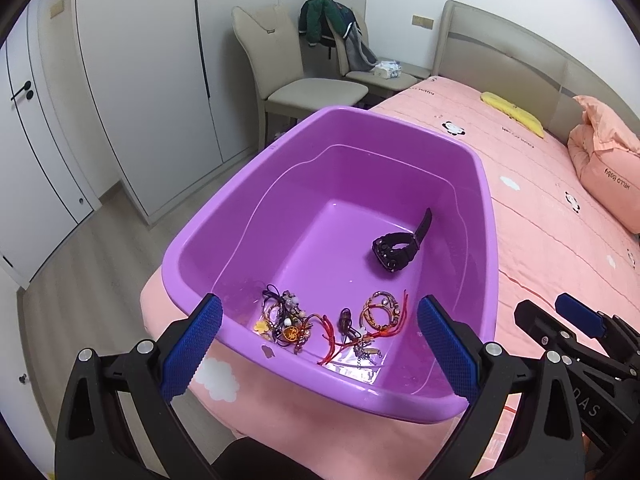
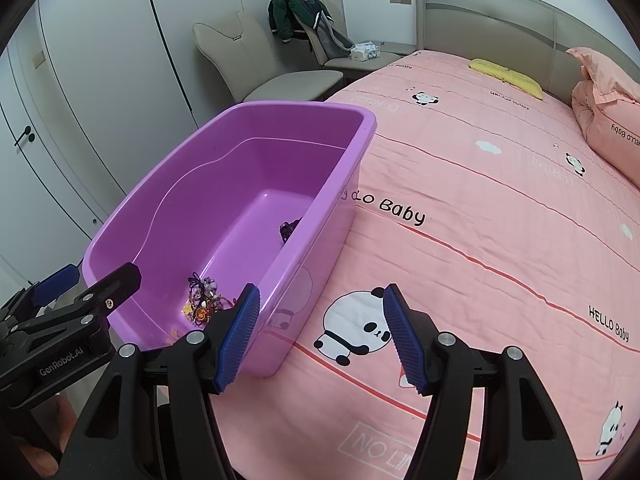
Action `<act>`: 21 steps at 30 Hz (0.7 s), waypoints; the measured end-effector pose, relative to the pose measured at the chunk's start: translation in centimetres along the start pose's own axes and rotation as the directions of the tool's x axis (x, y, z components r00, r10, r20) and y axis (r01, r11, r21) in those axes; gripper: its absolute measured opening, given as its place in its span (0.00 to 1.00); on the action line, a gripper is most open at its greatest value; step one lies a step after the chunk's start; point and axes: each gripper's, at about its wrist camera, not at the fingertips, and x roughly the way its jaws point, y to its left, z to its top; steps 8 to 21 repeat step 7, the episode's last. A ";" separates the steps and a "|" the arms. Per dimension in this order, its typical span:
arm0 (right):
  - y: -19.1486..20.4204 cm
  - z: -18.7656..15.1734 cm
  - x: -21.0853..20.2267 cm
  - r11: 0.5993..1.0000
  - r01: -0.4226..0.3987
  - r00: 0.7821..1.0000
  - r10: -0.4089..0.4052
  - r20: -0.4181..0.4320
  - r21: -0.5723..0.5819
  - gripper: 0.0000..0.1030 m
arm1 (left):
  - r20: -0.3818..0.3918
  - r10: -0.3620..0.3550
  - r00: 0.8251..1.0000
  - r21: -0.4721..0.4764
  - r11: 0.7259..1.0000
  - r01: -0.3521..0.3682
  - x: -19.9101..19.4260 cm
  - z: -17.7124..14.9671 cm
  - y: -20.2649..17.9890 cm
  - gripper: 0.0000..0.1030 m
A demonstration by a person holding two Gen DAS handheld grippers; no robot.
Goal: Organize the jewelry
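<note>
A pink bedspread (image 2: 480,208) is spread under and ahead of both tools. At its near corner a purple plastic tub (image 1: 486,216) is set, directly ahead of the left gripper (image 1: 320,344) and ahead and to the left of the right gripper (image 2: 320,332).

Inside the tub, a black wristwatch (image 1: 394,247) is seen lying alone, further in and right of the left gripper's centre line. Nearer, between that gripper's pads, the smaller jewelry is gathered: a tangle of beaded bracelets and charms (image 1: 286,322) to the left, coiled bangles (image 1: 380,310) to the right, and red cords (image 1: 340,338) trailing between and under them.

Both grippers are spread wide and nothing is held in either. The right one is poised over the bedspread beside the tub's outer wall.

All the jewelry is already in the tub and none is seen on the bedspread, so the scene would fit pieces just gathered in as well as pieces waiting to be sorted out; which, cannot be settled.

Should a piece be lifted, care is likely needed: the cords and charms look interlocked, so a single strand is best pinched at a free loop, clear of its neighbours, and raised slowly. The watch, being separate and stiff, should be easier taken across its strap.
</note>
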 end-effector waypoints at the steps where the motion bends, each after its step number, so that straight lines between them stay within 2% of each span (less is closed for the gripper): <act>1: 0.0 0.0 0.0 1.000 0.000 1.000 0.000 0.000 0.000 0.60 | -0.006 0.005 1.000 -0.001 1.000 -0.005 0.1 0.0 0.0 0.93; 21: -0.1 0.0 0.1 1.000 -0.006 1.000 0.006 -0.001 0.007 0.60 | -0.016 0.013 1.000 0.004 1.000 -0.013 0.2 0.0 -0.1 0.94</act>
